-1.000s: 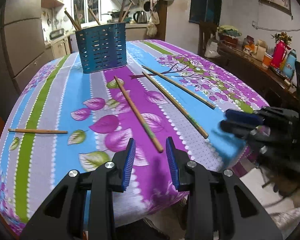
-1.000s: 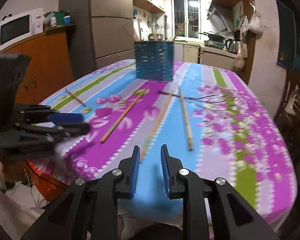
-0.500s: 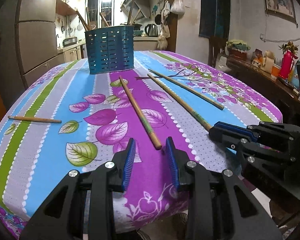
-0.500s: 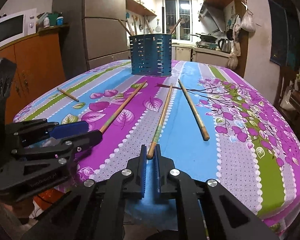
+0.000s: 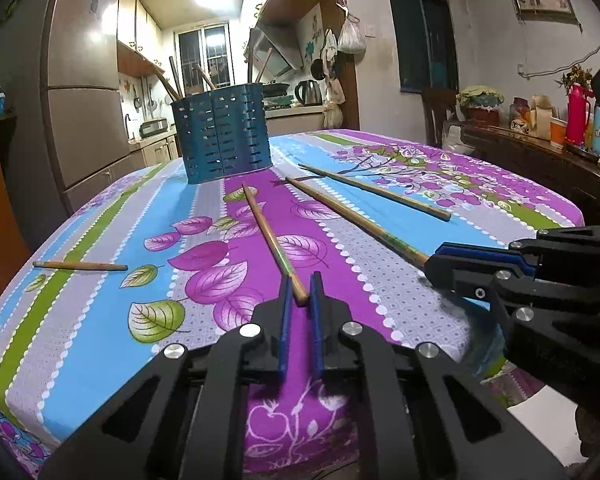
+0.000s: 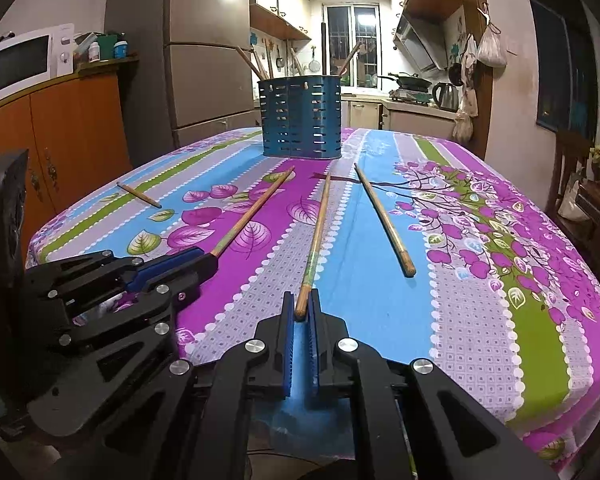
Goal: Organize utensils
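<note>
A blue slotted utensil holder [image 5: 223, 140] [image 6: 301, 116] stands at the far end of the table and holds several wooden sticks. Three long chopsticks lie on the cloth. My left gripper [image 5: 300, 292] is shut on the near end of the left chopstick [image 5: 268, 232] [image 6: 252, 212]. My right gripper [image 6: 300, 308] is shut on the near end of the middle chopstick [image 6: 318, 232] [image 5: 352, 216]. A third long chopstick [image 6: 384, 220] [image 5: 374, 192] lies free to the right. A short chopstick [image 5: 80, 266] [image 6: 138, 195] lies at the far left.
The table carries a purple, blue and green floral cloth [image 5: 100, 240] [image 6: 480, 280]. A fridge [image 6: 208, 48], an orange cabinet with a microwave [image 6: 20, 60], and a dark sideboard with a red flask [image 5: 576, 114] surround the table.
Both grippers moved forward and down to the table edge. The left gripper closed on the left chopstick's end; the right gripper closed on the middle chopstick's end.
</note>
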### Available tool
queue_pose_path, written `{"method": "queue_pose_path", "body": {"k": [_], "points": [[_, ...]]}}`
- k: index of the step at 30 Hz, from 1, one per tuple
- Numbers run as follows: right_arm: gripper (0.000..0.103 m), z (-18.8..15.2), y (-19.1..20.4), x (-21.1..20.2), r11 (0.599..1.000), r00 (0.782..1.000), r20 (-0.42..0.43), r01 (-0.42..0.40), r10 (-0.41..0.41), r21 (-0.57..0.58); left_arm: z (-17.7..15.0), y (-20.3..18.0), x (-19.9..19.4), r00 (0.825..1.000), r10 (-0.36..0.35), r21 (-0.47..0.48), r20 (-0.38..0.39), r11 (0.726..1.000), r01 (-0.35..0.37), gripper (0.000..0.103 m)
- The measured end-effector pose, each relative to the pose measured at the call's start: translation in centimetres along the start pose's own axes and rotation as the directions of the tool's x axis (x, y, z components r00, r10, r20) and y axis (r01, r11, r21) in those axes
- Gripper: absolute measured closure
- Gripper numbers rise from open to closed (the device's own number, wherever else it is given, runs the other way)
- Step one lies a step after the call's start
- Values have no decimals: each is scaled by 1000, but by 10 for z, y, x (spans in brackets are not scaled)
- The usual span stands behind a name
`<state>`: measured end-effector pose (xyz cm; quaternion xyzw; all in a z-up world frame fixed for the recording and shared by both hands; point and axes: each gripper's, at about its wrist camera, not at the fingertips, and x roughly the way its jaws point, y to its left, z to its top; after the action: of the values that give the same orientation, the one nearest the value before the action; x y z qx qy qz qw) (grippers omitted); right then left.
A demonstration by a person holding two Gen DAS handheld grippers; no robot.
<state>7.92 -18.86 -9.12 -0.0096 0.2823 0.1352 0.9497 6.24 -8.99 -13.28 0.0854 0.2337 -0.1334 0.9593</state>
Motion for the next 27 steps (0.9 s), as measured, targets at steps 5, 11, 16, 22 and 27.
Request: {"method": "queue_pose_path", "body": {"k": [5, 11, 16, 22, 27], "points": [[96, 2, -1, -4, 1000, 1000, 7, 2, -3, 7, 2, 8, -2, 999, -29, -20, -30, 999, 28, 98], [96, 16, -2, -28, 1000, 998, 68, 17, -16, -4, 18, 27, -27, 1000, -16, -23, -7, 1000, 16, 98], [96, 44, -2, -53, 999, 989, 148, 17, -11, -36, 44, 44, -54, 999, 2, -32, 51, 1000, -1, 98], [96, 86, -2, -73, 996, 974, 227, -9, 30, -93, 88, 63, -73, 997, -37, -37, 63, 999, 39, 98], [96, 120, -4, -76, 991, 967, 246, -41, 71, -127, 128, 77, -76, 996, -77, -38, 46, 996, 78, 98]]}}
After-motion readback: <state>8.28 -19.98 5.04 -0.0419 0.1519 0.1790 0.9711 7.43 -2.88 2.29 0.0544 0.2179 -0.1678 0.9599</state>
